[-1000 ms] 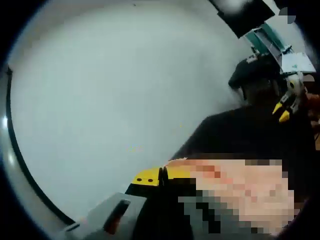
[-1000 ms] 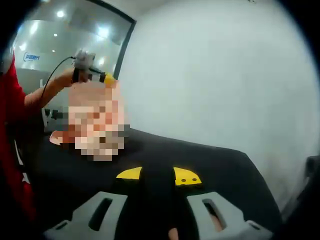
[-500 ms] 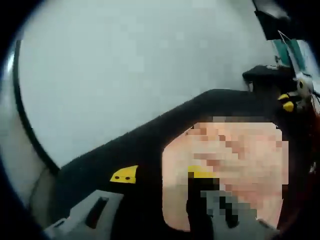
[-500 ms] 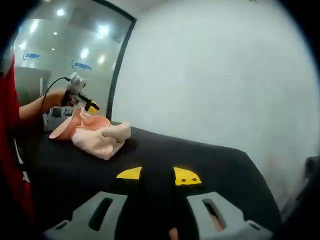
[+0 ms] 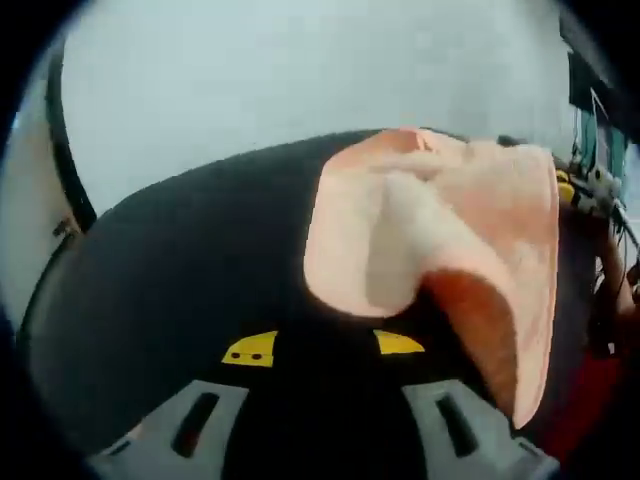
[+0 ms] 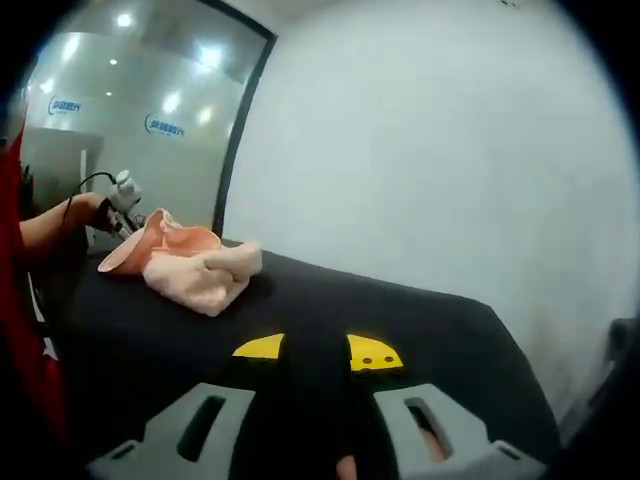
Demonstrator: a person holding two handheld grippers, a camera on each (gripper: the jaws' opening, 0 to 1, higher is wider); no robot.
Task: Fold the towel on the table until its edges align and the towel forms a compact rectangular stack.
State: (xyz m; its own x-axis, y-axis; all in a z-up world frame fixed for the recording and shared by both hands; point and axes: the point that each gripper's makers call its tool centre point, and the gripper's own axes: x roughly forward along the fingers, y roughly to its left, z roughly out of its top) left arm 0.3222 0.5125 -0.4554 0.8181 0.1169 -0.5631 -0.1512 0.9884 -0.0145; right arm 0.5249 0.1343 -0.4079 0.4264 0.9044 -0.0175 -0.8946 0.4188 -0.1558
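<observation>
The left gripper point(image 5: 318, 347) had its yellow-tipped jaws spread wide with nothing between them, hovering over the black worktop point(image 5: 180, 260). Just ahead of them lay the towel point(image 5: 440, 230), a peach-pink cloth bunched in loose folds near the worktop's far edge (one flap drooped toward the camera). The right gripper point(image 6: 318, 350) also held its jaws apart and empty, low over the dark worktop point(image 6: 400, 310). From there the towel point(image 6: 195, 265) sat crumpled toward the far left corner, with the left gripper point(image 6: 122, 200) beside it in a person's hand point(image 6: 85, 210).
</observation>
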